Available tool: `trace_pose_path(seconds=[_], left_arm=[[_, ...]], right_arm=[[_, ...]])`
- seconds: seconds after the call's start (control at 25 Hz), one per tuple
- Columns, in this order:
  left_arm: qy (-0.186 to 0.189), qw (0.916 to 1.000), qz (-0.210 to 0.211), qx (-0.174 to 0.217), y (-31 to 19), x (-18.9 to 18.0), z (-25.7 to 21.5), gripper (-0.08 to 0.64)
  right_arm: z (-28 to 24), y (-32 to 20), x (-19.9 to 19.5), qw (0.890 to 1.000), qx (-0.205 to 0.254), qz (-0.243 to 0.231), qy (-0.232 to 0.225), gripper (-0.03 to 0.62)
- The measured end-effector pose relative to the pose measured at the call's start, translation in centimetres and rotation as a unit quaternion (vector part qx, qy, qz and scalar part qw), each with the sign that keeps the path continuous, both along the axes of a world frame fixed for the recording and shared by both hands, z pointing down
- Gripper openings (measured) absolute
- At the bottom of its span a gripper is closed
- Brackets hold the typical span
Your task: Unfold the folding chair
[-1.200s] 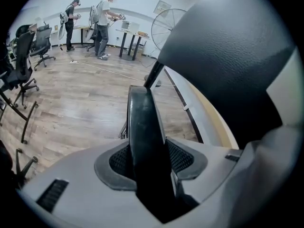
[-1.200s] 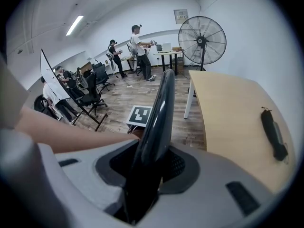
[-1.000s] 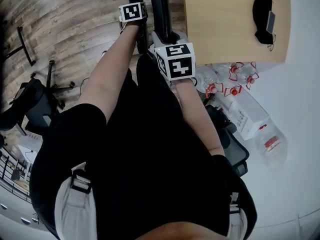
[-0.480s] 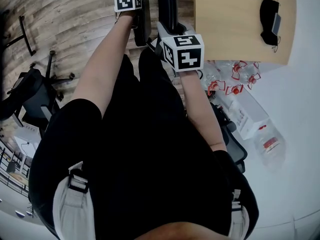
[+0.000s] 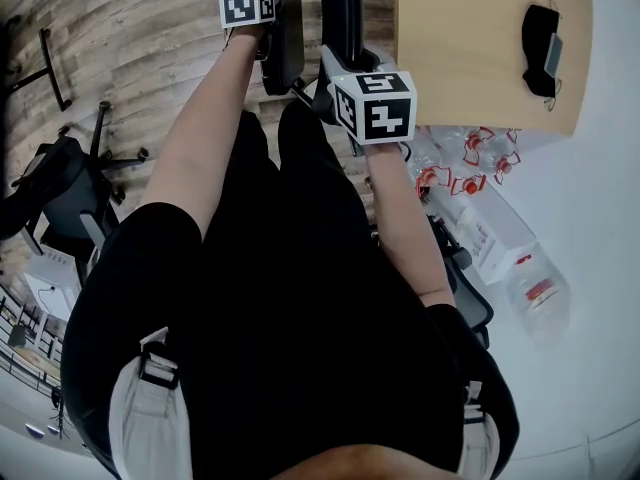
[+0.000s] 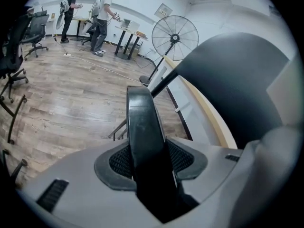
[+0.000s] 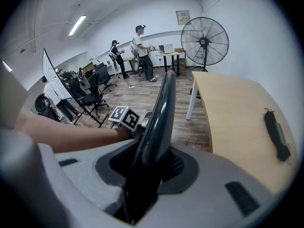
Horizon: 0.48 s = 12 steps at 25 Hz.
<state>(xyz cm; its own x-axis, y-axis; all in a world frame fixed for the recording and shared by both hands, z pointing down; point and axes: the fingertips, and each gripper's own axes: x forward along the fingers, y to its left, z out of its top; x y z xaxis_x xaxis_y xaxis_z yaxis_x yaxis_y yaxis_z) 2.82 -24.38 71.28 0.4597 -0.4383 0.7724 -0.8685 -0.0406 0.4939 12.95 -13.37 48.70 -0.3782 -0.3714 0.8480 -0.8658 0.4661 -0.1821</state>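
1. The black folding chair (image 5: pixel 345 8) is seen at the top of the head view. It stands on the brown wood floor (image 5: pixel 150 58), just beside the left edge of the light brown table (image 5: pixel 470 48).
2. The left gripper (image 6: pixel 151 159) is closed tight on one black rounded chair edge (image 6: pixel 142 118). Its jaws are kept only as far apart as that edge is thick.
3. The right gripper (image 7: pixel 147 167) is closed the same way on a second thin black chair panel (image 7: pixel 160 108), the one nearer the table.
4. The two black parts are seen close side by side, with only a thin gap between them. No flat seat is seen yet.
5. So the grabbing is judged to be done, but the opening is judged to be hardly begun. The chair looks mostly folded.
6. What is left, it is thought: the two parts must be pulled apart until the seat lies flat.
7. The chair's legs are hidden, so how they stand cannot be told.
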Motion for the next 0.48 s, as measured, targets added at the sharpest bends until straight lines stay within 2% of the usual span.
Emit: trace_pose_path(seconds=[0.24, 0.48], left_arm=[[0.023, 0.9993, -0.027, -0.010, 0.8, -4.4, 1.8, 0.195], [0.047, 0.9984, -0.030, -0.009, 1.1, -7.5, 3.0, 0.198]], right_arm=[[1.2, -0.2, 1.8, 1.000, -0.013, 0.017, -0.004, 0.110], [1.8, -0.3, 0.9, 1.000, -0.014, 0.015, -0.014, 0.110]])
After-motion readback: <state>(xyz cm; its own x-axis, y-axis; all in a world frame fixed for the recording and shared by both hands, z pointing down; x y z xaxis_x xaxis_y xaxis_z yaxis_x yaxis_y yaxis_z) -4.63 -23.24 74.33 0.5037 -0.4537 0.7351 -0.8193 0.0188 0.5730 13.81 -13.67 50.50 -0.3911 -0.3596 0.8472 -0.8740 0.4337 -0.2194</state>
